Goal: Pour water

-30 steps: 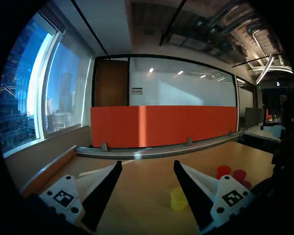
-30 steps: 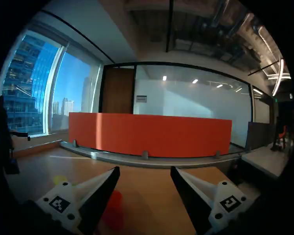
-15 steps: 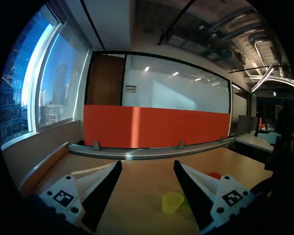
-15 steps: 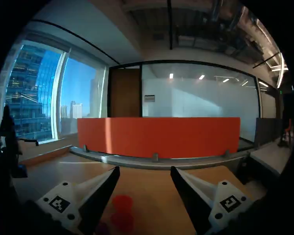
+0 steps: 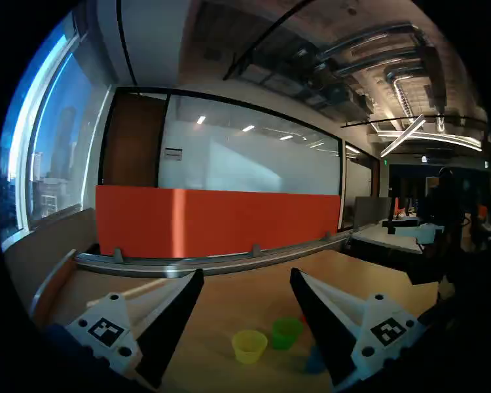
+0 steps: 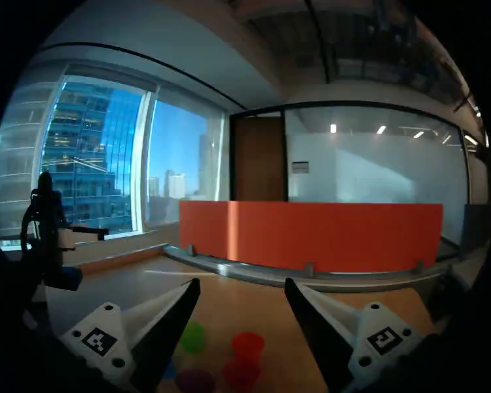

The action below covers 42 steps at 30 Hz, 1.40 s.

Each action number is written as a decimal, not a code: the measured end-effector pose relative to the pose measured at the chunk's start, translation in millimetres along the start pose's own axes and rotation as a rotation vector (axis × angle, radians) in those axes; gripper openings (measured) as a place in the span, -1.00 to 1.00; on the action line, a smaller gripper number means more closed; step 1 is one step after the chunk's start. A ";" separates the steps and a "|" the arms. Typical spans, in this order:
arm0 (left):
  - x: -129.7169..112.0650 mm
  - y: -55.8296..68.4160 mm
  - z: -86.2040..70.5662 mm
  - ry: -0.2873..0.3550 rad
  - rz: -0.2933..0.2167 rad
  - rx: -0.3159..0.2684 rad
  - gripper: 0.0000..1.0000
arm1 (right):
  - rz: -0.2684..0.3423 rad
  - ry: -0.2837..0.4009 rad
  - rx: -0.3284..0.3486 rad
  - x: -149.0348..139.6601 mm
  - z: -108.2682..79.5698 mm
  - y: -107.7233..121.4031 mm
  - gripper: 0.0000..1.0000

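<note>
The left gripper [image 5: 246,271] and right gripper [image 6: 241,280] are wide open and empty, so best come down slowly on the near yellow cup [image 5: 249,345], missing the green cup [image 5: 286,331].

Your left gripper [image 5: 246,271] and your right gripper [image 6: 242,281] both have white fingers with black inner faces, and each finger carries a black-and-white square marker [image 5: 107,331]. Ahead of your left one, the light tan wood table [image 5: 245,304] carries a translucent yellow cup [image 5: 249,345], a green cup [image 5: 286,331] and a blue cup [image 5: 314,361]. Ahead of your right one you see two red cups [image 6: 247,344] and a purple cup [image 6: 194,380]. Beyond the table there is a bright orange partition [image 5: 213,221] below frosted white glass [image 5: 245,164], with a brown wooden door [image 5: 131,141] alongside.
</note>
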<state>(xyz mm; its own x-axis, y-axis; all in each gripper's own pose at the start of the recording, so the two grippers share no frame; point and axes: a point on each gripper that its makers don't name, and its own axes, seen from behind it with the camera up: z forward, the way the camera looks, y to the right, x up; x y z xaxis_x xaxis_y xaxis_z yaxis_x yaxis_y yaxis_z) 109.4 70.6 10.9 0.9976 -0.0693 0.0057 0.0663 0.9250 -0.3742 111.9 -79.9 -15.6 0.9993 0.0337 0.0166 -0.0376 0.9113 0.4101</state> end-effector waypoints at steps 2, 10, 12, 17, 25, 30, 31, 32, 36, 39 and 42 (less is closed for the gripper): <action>2.4 4.0 1.7 -0.003 -0.007 -0.024 0.97 | -0.002 -0.001 0.042 3.3 2.0 -11.9 1.00; 0.5 7.5 3.5 -0.022 0.010 -0.066 0.97 | -0.005 -0.009 0.147 5.4 9.5 -41.6 1.00; -1.5 8.4 3.4 -0.032 0.019 -0.074 0.97 | -0.007 -0.012 0.160 5.6 11.4 -44.9 1.00; -5.8 10.7 2.1 -0.054 0.034 -0.093 0.97 | -0.016 -0.032 0.198 3.4 15.0 -54.1 1.00; -14.7 9.7 5.3 -0.101 0.051 -0.121 0.97 | -0.035 -0.078 0.268 -2.0 20.2 -72.5 1.00; -22.8 9.8 7.4 -0.139 0.070 -0.137 0.97 | -0.070 -0.127 0.307 -12.7 22.4 -79.3 0.99; -23.9 10.0 7.8 -0.144 0.070 -0.140 0.97 | -0.078 -0.137 0.312 -14.8 22.7 -79.8 0.99; -25.0 10.2 8.2 -0.149 0.070 -0.145 0.97 | -0.086 -0.148 0.318 -17.2 23.1 -80.3 1.00; -29.0 8.5 11.5 -0.169 0.074 -0.153 0.97 | -0.117 -0.187 0.337 -24.9 24.2 -82.5 1.00; -33.1 6.5 13.4 -0.184 0.089 -0.153 0.97 | -0.138 -0.210 0.357 -29.0 23.5 -86.8 1.00; -40.7 5.3 14.7 -0.205 0.105 -0.154 0.97 | -0.160 -0.230 0.377 -34.0 21.9 -91.3 1.00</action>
<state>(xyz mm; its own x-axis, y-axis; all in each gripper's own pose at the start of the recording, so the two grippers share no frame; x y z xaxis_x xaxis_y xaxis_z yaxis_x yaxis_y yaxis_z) 69.5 83.8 22.4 0.9832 0.1159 0.1409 -0.0263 0.8542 -0.5193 81.4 -173.3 -33.6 0.9679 -0.2257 0.1102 0.0766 0.6831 0.7263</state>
